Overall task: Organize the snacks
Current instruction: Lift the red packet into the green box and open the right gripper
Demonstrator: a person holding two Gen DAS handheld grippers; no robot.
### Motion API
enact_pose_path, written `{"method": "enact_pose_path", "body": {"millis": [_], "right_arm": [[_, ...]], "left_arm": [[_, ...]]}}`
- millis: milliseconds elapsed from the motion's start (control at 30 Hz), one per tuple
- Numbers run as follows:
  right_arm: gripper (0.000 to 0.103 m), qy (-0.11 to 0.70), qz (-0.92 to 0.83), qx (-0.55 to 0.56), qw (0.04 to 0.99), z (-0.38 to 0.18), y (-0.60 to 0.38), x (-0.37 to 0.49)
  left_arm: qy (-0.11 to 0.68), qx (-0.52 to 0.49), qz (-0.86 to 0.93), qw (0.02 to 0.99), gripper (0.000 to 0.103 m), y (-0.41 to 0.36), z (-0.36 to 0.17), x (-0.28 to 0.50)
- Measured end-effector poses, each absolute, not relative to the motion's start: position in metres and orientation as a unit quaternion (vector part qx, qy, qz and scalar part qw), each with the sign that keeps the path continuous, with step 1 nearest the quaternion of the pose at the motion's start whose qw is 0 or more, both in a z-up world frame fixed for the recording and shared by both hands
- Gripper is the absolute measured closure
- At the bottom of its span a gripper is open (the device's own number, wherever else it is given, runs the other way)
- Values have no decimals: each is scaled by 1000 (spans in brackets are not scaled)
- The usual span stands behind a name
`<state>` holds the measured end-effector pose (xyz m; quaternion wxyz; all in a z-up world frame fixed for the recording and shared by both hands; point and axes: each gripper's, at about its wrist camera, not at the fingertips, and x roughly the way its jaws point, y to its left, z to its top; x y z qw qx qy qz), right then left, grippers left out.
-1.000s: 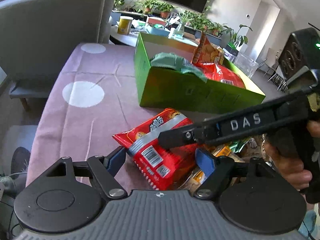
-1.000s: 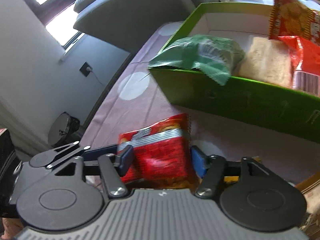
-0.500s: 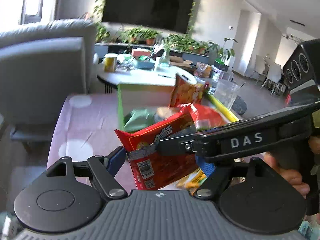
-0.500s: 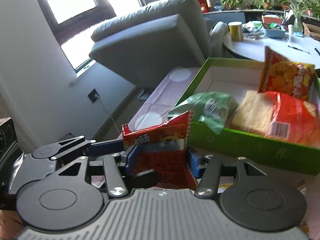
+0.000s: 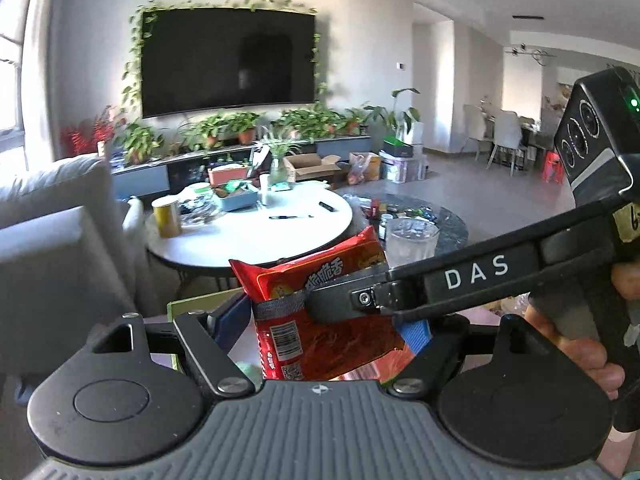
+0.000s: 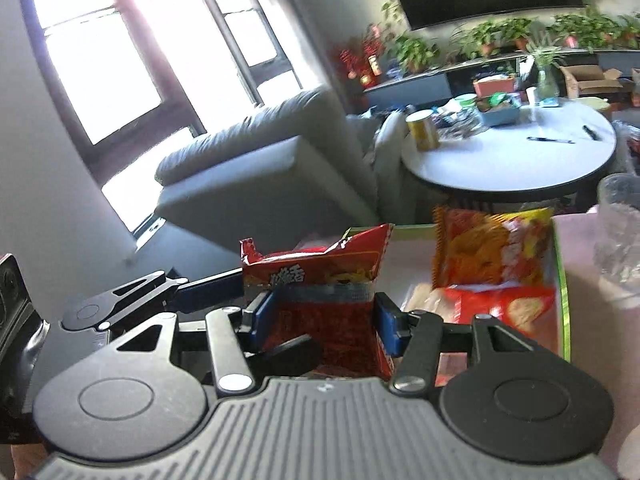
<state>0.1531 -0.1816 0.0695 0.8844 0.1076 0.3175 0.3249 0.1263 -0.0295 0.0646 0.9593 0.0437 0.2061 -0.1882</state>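
Observation:
A red snack bag [image 5: 320, 312] with a barcode is held up in the air between both grippers. My left gripper [image 5: 326, 326] is shut on its sides. My right gripper [image 6: 324, 320] is shut on it too; its arm marked DAS [image 5: 476, 272] crosses the left wrist view. The bag also shows in the right wrist view [image 6: 316, 280]. Behind it the green box [image 6: 562, 288] holds an upright orange snack bag [image 6: 488, 254] and a red bag [image 6: 504, 304]. The box's near corner [image 5: 200, 304] shows behind the left fingers.
A grey sofa [image 6: 260, 176] stands left of the purple-clothed table [image 6: 592, 320]. A clear plastic cup [image 6: 618, 232] sits right of the box. A round white table [image 5: 248, 232] with a yellow can [image 5: 166, 216] stands behind.
Both grippers have lifted the red snack bag off the purple table and carried it up and toward the green box; both cameras have tilted up to show the room.

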Motion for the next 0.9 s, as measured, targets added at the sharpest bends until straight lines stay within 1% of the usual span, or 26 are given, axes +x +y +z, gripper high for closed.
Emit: {"method": "enact_pose_path", "body": {"millis": [133,333,633,733,800,900], "right_arm": [[46,321,310,128,886,61,-195,165],[46,339,297,138,882,48,-200,186],[46,353,303,128,876,32,-196,204],[46,352,301,126,877,28,-194,205],[46,349,301,131,878,26,-194,205],[46,338,286,136,886,26,-200,203]], "left_arm": [[214,57,-193,956,28,-43,55,143],[240,45,-185,952,28,-47,35,163],[281,20,-170,944,28,-40,13,169],[280,31,-161,946,28,-38,8,169],[295,15,-168,941,28,-34,6,170],[288,16,-163,943,28,-31,8,165]]}}
